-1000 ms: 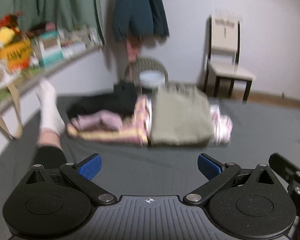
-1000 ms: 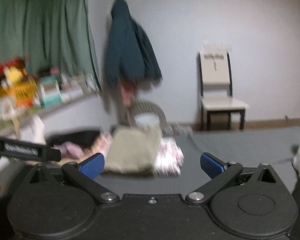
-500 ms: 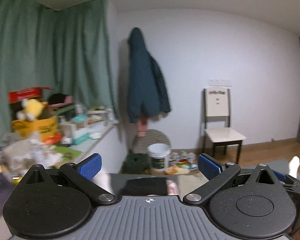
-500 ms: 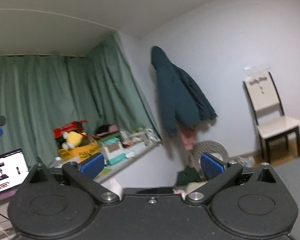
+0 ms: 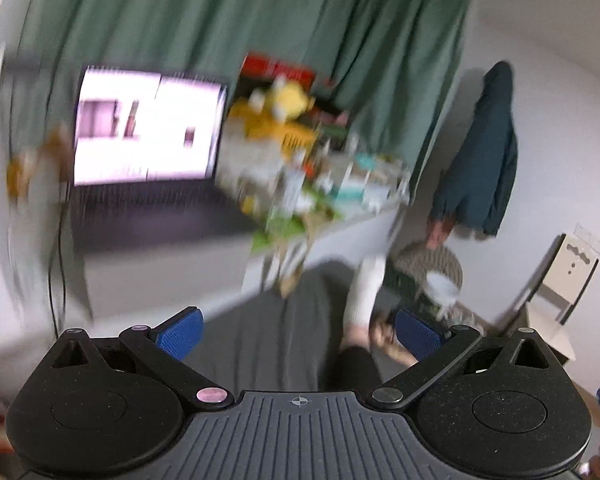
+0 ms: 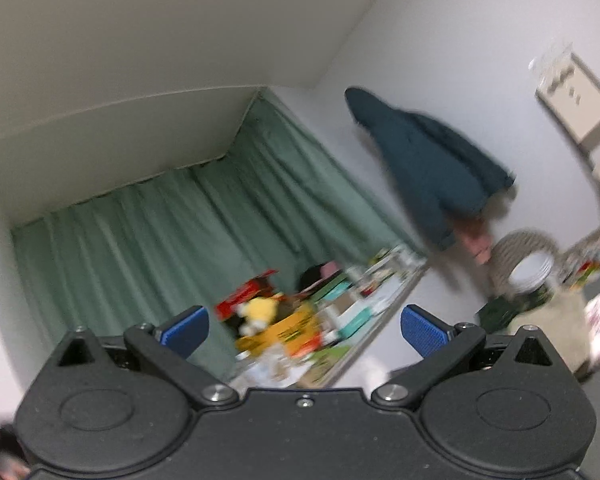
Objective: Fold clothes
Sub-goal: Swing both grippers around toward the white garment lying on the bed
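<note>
We hold the left gripper [image 5: 296, 330] and right gripper [image 6: 304, 328] with jaws spread and empty, aimed at the curtain [image 6: 160, 232]. The folded clothes [image 6: 556, 320] lie blurred at the right view's right edge, on the grey bed [image 5: 284, 332]. We judge both grippers should tilt down towards the bed before any grasp.

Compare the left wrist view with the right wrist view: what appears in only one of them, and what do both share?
Only the left wrist view shows the lit screen, a leg in a white sock and the grey mat. Only the right wrist view shows the ceiling and a blurred pile of clothes. Both show the green curtain, the cluttered shelf, the yellow toy, the dark coat, the chair, and a gripper with open, empty jaws: left gripper, right gripper.
</note>
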A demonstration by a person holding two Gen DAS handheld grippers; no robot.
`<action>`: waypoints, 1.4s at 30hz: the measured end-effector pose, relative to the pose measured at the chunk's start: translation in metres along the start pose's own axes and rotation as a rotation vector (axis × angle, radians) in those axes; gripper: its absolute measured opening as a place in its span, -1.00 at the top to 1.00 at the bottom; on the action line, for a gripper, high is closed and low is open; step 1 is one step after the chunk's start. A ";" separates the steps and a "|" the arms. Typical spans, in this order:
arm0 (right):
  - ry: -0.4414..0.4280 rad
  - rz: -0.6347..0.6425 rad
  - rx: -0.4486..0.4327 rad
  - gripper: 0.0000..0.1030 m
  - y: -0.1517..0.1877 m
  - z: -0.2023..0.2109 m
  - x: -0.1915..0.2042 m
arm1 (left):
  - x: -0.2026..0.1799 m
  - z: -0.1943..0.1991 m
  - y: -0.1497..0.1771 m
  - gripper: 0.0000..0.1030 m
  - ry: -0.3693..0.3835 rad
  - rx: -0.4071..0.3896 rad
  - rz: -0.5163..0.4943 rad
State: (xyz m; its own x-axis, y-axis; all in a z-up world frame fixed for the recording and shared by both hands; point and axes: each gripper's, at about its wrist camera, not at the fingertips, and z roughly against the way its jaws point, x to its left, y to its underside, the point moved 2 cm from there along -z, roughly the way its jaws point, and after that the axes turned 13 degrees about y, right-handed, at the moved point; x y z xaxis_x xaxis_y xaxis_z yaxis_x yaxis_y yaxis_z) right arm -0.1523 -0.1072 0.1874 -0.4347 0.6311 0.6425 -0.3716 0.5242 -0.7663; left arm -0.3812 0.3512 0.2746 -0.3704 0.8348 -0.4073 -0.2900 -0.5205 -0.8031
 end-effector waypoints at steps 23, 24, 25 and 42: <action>0.315 0.245 0.029 -1.00 0.127 -0.030 -0.149 | 0.109 0.035 0.163 -0.99 -0.404 0.006 0.179; 0.320 0.168 0.045 -1.00 0.124 -0.030 -0.157 | 0.117 0.044 0.160 -0.99 -0.453 -0.018 0.189; 0.324 0.091 0.061 -1.00 0.121 -0.030 -0.165 | 0.126 0.053 0.157 -0.99 -0.502 -0.040 0.199; 0.421 -0.020 0.126 -1.00 0.127 -0.012 -0.188 | 0.172 0.190 0.148 -0.99 -0.453 0.398 0.258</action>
State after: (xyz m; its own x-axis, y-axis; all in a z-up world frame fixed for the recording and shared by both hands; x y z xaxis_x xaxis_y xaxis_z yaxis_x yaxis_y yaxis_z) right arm -0.1077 -0.1522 -0.0304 -0.0634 0.8133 0.5784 -0.4848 0.4815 -0.7302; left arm -0.6557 0.3842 0.1685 -0.7815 0.5616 -0.2719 -0.4146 -0.7930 -0.4463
